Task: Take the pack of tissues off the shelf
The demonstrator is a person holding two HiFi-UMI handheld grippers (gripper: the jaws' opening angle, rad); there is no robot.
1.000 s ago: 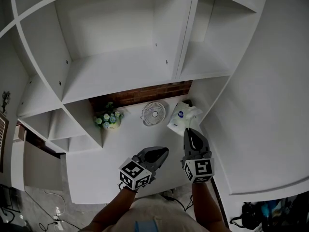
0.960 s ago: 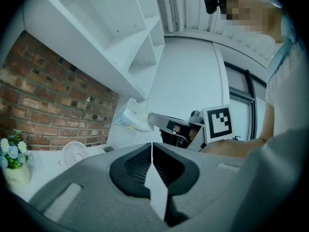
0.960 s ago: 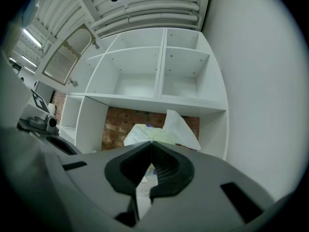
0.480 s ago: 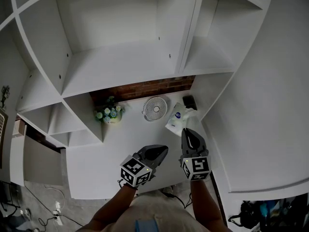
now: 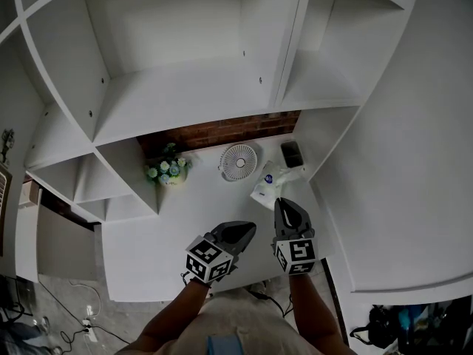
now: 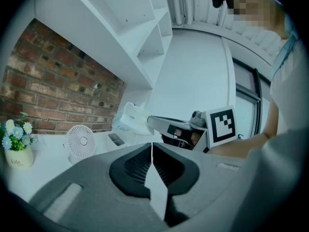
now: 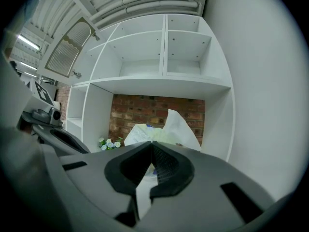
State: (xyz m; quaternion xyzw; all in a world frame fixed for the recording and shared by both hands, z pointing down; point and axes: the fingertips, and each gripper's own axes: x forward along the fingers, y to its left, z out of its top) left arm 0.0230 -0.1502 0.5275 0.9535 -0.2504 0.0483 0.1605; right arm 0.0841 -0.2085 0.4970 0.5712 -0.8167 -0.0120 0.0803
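The pack of tissues (image 5: 267, 186) is a soft white packet with a blue mark. It hangs over the white counter (image 5: 170, 235), pinched at its near end by my right gripper (image 5: 283, 203), which is shut on it. In the right gripper view the pack (image 7: 179, 123) sticks up past the closed jaw tips (image 7: 152, 144). My left gripper (image 5: 249, 228) is beside it on the left, shut with nothing in it (image 6: 152, 144). From the left gripper view the pack (image 6: 129, 118) hangs off the tip of the right gripper (image 6: 153, 123).
A small white fan (image 5: 238, 161) and a pot of flowers (image 5: 167, 173) stand on the counter against the brick wall (image 5: 222, 132). A small dark box (image 5: 291, 153) sits in the right corner. White shelves (image 5: 185, 102) rise above, and a white side panel (image 5: 384, 161) is close on the right.
Both grippers have sunk a little. The tissue pack has come down and nearer with the right gripper, leaving the corner and uncovering the dark box behind it.
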